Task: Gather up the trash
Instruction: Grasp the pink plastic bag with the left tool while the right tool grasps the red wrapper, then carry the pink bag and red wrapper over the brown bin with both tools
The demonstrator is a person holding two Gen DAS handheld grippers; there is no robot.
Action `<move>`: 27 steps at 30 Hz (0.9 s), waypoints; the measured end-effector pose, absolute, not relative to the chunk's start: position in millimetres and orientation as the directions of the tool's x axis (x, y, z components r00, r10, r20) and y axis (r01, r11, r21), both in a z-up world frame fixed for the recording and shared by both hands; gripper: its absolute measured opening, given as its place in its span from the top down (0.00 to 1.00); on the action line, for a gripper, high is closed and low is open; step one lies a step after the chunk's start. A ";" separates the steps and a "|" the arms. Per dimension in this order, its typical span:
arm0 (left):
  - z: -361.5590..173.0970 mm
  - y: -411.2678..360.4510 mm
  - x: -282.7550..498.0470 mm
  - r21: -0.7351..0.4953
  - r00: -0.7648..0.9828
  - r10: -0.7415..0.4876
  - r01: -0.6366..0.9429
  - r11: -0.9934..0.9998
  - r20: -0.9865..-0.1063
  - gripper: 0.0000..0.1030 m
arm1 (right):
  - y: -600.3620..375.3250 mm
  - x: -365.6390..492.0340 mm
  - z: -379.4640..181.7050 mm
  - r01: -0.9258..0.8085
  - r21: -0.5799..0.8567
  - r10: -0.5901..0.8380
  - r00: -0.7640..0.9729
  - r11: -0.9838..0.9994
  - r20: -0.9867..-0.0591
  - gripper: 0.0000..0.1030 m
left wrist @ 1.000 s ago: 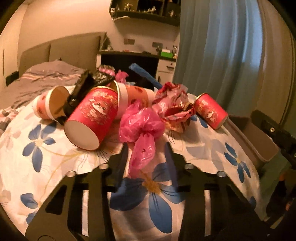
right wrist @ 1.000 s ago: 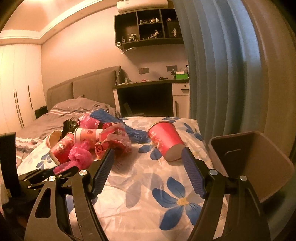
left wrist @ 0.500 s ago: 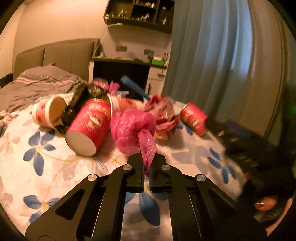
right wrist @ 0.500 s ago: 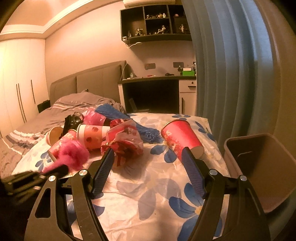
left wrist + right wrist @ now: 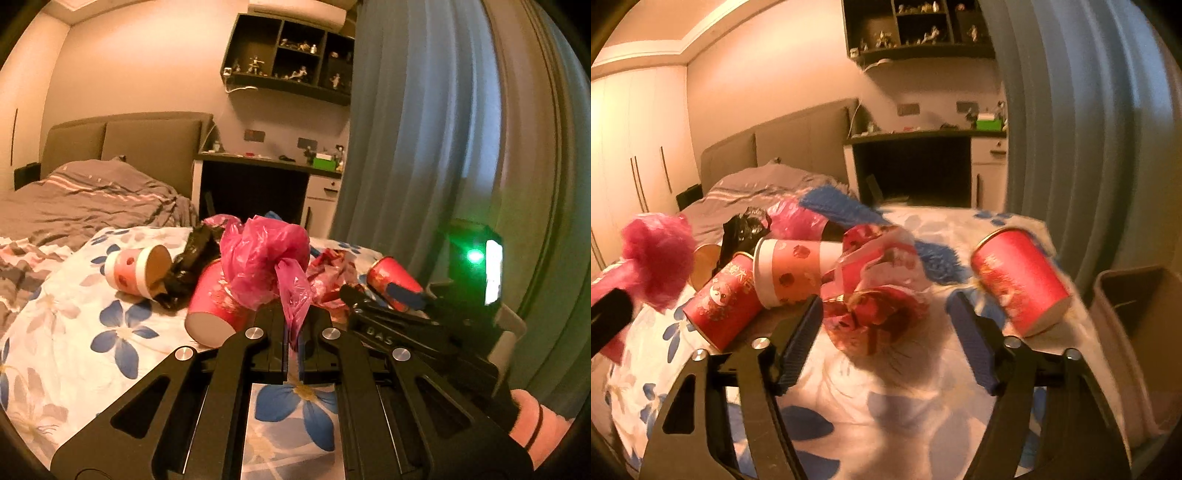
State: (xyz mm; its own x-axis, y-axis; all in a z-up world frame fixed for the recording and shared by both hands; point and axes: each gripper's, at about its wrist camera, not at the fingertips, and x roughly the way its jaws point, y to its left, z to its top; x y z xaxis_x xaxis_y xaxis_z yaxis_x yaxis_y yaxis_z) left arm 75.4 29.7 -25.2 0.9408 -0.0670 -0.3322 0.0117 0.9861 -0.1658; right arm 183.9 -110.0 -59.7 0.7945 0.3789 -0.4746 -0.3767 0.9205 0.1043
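Note:
My left gripper (image 5: 294, 325) is shut on the tail of a crumpled pink plastic bag (image 5: 264, 258) and holds it above the flowered sheet; the bag also shows at the left of the right wrist view (image 5: 657, 258). My right gripper (image 5: 886, 321) is open, its jaws on either side of a crumpled red wrapper (image 5: 875, 291). Red paper cups lie on their sides: one at the right (image 5: 1019, 280), one at the left (image 5: 720, 299), and a pink-and-white one (image 5: 790, 273) between them.
A brown bin (image 5: 1137, 325) stands beside the bed at the right. A black bag (image 5: 192, 262), another pink-and-white cup (image 5: 136, 269) and a blue fluffy item (image 5: 842, 206) lie further back. A blue curtain (image 5: 424, 147) hangs at the right.
My left gripper shut on the pink bag's tail and lifted the bag off the sheet. My right gripper moved forward and left toward the red wrapper, staying open.

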 end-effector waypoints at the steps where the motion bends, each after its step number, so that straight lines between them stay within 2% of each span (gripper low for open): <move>1: -24.8 31.0 75.1 -0.168 0.942 -0.064 0.009 0.986 -0.329 0.98 | -107.6 187.7 -61.7 -0.384 0.111 0.387 0.782 0.917 -0.489 0.39; 4: -24.4 33.3 76.0 -0.171 0.942 -0.063 0.006 0.985 -0.329 0.98 | -102.8 194.7 -66.9 -0.401 0.121 0.401 0.751 0.908 -0.524 0.50; 6: -25.9 34.5 75.7 -0.173 0.941 -0.063 0.005 0.985 -0.332 0.98 | -102.3 196.7 -69.2 -0.411 0.131 0.412 0.733 0.902 -0.541 0.69; 9: -27.1 34.8 75.3 -0.175 0.939 -0.065 0.006 0.985 -0.337 0.98 | -100.6 195.2 -70.9 -0.423 0.136 0.423 0.719 0.896 -0.551 0.84; 14: -26.7 34.8 74.5 -0.174 0.939 -0.064 0.004 0.985 -0.337 0.98 | -102.1 186.0 -69.0 -0.443 0.127 0.437 0.720 0.887 -0.540 0.89; 27: -16.2 21.8 67.5 -0.153 0.946 -0.077 0.030 0.988 -0.315 0.98 | -151.4 129.2 -38.3 -0.442 0.139 0.455 0.772 0.886 -0.445 0.90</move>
